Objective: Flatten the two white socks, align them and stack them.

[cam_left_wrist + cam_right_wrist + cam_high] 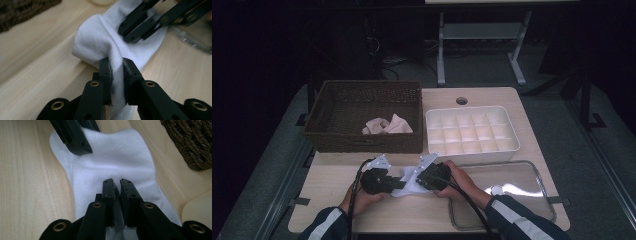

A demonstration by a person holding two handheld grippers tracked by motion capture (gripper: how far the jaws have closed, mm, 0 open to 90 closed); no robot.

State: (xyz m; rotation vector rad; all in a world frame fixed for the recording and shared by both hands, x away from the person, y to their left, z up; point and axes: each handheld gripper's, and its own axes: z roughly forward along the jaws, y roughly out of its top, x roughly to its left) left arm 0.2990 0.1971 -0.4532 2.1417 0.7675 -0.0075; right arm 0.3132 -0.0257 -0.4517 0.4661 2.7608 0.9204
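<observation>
Low in the frame, the left gripper (116,65) and right gripper (116,184) each clamp their fingers on a white sock (408,181) on the desk (332,172).

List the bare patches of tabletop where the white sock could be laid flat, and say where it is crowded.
Free: the near left corner of the table, below the wicker basket, and the near strip under both hands. Crowded: the basket and divided white box fill the far side, the clear lid the near right, both grippers hold the white sock.
</observation>
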